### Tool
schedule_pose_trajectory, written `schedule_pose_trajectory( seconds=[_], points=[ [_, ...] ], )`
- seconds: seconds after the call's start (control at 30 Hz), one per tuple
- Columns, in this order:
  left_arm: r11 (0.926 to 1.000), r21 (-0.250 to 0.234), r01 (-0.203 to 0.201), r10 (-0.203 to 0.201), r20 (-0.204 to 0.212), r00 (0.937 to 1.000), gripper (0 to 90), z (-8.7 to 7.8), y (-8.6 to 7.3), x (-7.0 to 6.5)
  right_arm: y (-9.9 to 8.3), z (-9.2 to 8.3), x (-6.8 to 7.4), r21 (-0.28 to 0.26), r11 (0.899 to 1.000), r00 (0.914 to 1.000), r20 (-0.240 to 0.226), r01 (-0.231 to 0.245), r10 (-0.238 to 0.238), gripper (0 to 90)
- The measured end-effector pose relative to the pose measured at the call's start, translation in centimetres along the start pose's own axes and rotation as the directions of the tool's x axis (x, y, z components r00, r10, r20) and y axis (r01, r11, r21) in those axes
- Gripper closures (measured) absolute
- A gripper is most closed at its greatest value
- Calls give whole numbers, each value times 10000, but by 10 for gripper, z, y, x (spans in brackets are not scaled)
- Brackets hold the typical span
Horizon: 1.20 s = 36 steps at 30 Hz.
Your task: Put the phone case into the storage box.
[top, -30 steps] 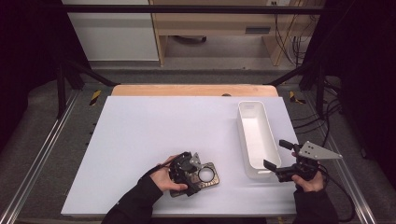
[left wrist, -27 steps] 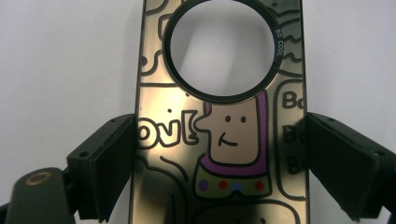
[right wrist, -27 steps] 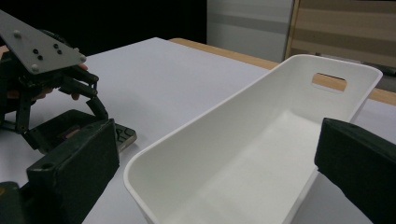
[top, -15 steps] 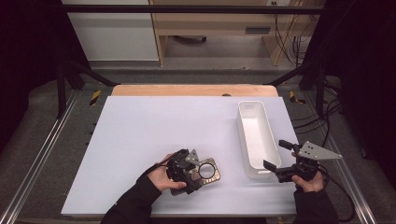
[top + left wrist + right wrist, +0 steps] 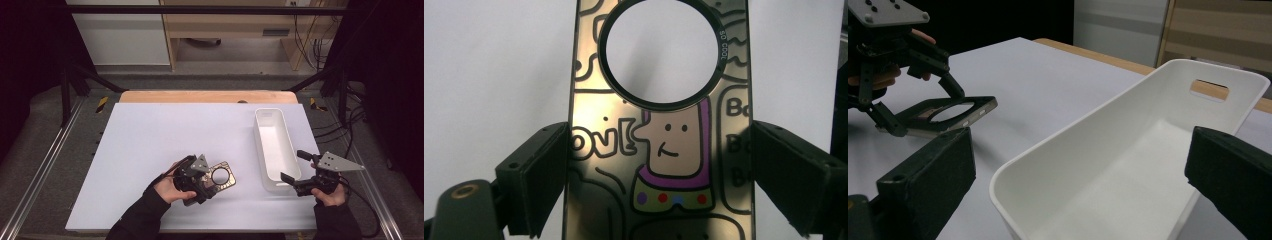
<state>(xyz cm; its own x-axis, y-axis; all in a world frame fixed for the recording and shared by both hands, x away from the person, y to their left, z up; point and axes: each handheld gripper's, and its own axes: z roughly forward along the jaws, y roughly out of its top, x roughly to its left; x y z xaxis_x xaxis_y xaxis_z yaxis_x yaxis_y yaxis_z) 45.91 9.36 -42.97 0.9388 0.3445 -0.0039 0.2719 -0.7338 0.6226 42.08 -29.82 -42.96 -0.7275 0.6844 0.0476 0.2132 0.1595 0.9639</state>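
- One phone case [image 5: 659, 145], bronze, cartoon-printed, with a round hole, sits tilted above the white table [image 5: 150, 135].
- We find the left gripper [image 5: 196, 179] clamping its long edges.
- Right gripper [image 5: 300, 172], jaws wide and empty, flanks the tray's [image 5: 274, 145] near end.

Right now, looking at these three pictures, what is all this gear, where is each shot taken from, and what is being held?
A person sits at a white table with a hand-held claw in each hand. One picture looks down from above; the other two come from small cameras riding on the claws. The left claw grips a flat phone case by its long edges: gold, cartoon-printed, with a round hole; one end is lifted off the table. The right claw stands open, holding nothing, at the near end of an empty white bin.
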Motion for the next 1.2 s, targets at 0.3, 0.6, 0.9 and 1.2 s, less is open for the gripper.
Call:
schedule_pose_trajectory(
  seconds=[0.3,0.6,0.9,1.2],
  points=[
    [9965,-779,295,-314,-226,9993,114,-14,0,4,2,1,3,-17,10000,9999,-77,89,-89,5],
    [9905,-1325,362,-398,-244,9989,114,-27,1,5,6,4,8,41,9997,9989,-413,242,-240,5],
    [9856,-1651,379,-414,-177,9990,114,-34,1,4,10,10,18,137,9989,9956,-826,456,-443,5],
    [9830,-1818,270,-297,-124,9995,114,-39,3,2,13,20,29,290,9972,9899,-1263,687,-645,5]
  ],
)
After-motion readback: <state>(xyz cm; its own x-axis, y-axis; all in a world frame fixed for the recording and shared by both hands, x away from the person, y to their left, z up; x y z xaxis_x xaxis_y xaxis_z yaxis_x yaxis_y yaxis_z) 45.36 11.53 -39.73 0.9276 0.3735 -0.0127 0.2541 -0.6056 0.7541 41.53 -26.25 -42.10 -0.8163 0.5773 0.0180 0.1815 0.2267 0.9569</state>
